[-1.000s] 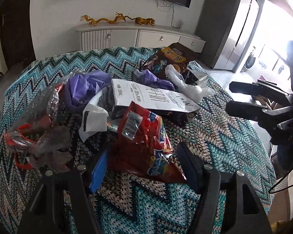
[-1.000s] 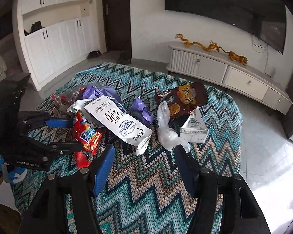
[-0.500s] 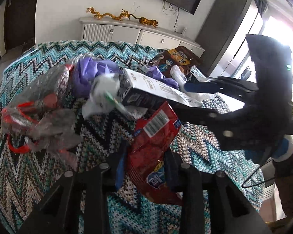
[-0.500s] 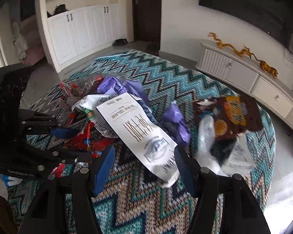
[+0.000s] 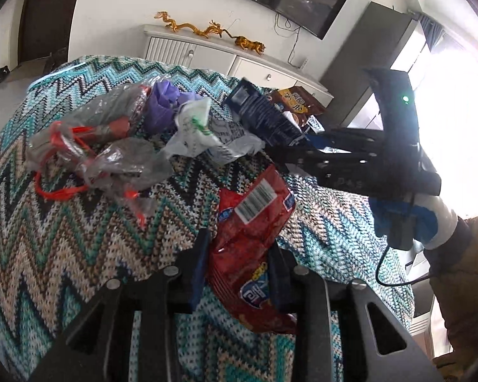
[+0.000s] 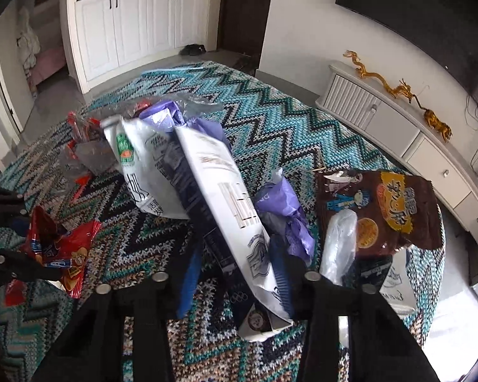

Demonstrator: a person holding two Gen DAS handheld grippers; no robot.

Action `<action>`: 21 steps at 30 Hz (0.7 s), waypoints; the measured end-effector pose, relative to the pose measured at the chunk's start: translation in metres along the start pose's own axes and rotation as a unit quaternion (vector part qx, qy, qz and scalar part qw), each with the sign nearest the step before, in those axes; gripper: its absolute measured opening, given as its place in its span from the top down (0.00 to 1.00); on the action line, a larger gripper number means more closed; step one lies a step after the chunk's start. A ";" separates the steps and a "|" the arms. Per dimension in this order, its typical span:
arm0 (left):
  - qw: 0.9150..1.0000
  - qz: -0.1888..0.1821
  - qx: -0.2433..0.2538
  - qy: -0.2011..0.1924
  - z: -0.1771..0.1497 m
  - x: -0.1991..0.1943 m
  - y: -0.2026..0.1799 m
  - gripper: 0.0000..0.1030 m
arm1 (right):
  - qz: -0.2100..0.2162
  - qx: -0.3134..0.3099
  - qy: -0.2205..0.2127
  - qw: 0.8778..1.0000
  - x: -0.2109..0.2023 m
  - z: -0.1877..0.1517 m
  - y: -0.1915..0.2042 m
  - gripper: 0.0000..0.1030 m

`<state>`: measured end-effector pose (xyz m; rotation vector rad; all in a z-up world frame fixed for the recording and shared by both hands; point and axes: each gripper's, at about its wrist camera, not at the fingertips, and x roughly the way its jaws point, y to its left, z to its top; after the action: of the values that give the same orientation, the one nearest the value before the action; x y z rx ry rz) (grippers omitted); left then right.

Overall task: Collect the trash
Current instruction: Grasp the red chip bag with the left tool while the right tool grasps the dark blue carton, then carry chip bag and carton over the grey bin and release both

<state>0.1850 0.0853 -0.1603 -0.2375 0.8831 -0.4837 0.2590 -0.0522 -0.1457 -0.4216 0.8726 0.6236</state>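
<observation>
My left gripper [image 5: 239,258] is shut on a red snack bag [image 5: 255,222] and holds it above the zigzag tablecloth [image 5: 63,238]; the bag also shows in the right wrist view [image 6: 60,248]. My right gripper [image 6: 235,261] is shut on a long white and black carton [image 6: 220,191], tilted up off the cloth; it also shows in the left wrist view [image 5: 264,117]. A white plastic wrapper [image 6: 143,165] lies against the carton.
On the cloth lie a clear bag with red handles [image 5: 89,152], purple wrappers [image 6: 286,219], a brown snack bag [image 6: 385,210], a clear plastic piece [image 6: 337,242] and a small white carton [image 6: 395,283]. A white sideboard [image 6: 414,146] stands beyond the table.
My right gripper has closed on the white carton and tilted it up. My left gripper, shut on the red bag, has lifted it a little.
</observation>
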 end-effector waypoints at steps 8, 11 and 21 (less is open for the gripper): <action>0.999 -0.011 0.005 -0.033 -0.004 -0.043 -0.015 0.71 | 0.023 0.071 -0.035 0.997 -0.053 -0.023 0.000 0.71; 0.999 -0.009 0.014 -0.048 -0.007 -0.064 -0.024 0.71 | 0.026 0.090 -0.058 0.994 -0.081 -0.033 0.004 0.72; 0.994 -0.008 0.068 -0.081 0.006 -0.111 -0.076 0.71 | -0.017 0.140 -0.170 0.975 -0.209 -0.076 0.008 0.72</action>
<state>0.1070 0.0743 -0.0515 -0.1568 0.6871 -0.5301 0.1083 -0.1597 -0.0213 -0.0699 0.6120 0.5134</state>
